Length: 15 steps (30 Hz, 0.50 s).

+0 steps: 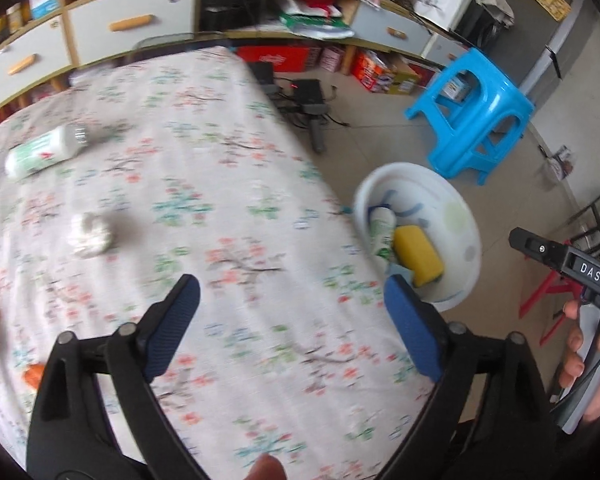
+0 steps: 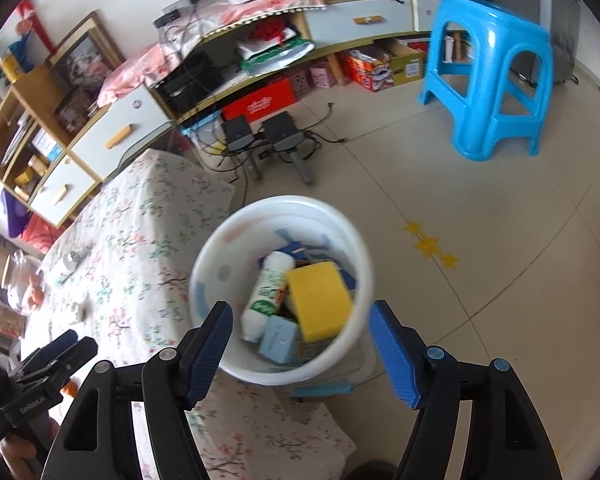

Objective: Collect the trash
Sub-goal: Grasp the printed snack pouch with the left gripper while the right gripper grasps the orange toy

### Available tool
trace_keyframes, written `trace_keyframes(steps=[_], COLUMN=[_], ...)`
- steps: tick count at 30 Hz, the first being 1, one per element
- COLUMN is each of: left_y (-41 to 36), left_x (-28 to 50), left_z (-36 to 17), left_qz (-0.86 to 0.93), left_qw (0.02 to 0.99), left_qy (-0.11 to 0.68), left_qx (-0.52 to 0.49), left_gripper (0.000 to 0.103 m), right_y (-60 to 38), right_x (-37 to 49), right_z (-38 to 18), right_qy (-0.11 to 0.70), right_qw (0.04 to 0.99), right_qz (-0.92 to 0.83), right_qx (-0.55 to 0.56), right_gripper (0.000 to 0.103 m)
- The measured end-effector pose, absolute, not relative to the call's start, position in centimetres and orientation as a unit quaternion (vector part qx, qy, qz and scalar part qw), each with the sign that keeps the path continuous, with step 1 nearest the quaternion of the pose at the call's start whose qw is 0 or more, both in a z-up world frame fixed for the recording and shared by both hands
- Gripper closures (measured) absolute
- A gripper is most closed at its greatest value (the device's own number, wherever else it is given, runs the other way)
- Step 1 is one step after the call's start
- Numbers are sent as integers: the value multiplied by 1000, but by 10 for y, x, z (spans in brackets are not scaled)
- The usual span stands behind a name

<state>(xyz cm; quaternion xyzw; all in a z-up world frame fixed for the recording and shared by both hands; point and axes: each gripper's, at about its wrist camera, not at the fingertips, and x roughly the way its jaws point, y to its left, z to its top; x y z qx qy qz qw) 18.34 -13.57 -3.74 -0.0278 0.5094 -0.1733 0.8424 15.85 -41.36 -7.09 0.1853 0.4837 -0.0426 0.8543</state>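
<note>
A white bin [image 2: 216, 248] stands on the floor beside the table; it also shows in the left wrist view [image 1: 460, 216]. It holds a yellow sponge [image 2: 320, 300], a white-green bottle [image 2: 266, 296] and a light blue box [image 2: 278, 338]. My right gripper [image 2: 302, 354] is open and empty just above the bin. My left gripper [image 1: 292, 324] is open and empty over the floral tablecloth [image 1: 220, 184]. A crumpled white paper ball [image 1: 90, 236] and a lying white-green bottle [image 1: 44, 152] rest on the table, ahead and left of it.
A blue plastic stool [image 2: 496, 76] stands on the tiled floor beyond the bin. Cabinets with drawers [image 1: 112, 28] and boxes line the wall. Black devices with cables [image 2: 260, 136] lie on the floor. A glass bowl with fruit [image 2: 24, 284] sits at the table's far end.
</note>
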Motion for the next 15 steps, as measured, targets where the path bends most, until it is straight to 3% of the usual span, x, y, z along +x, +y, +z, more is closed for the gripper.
trace_keyframes(steps=[15], left_y=[-29], left_x=[166], left_z=[-34], left_qz=[-85], left_qw=[864], left_qy=[494], left_qx=[-43], left_gripper=[4], right_y=[-313], right_x=[184], right_z=[-66], right_qy=[495], right_qw=[859], right_qz=[16], right_qx=[127], right_gripper=[28])
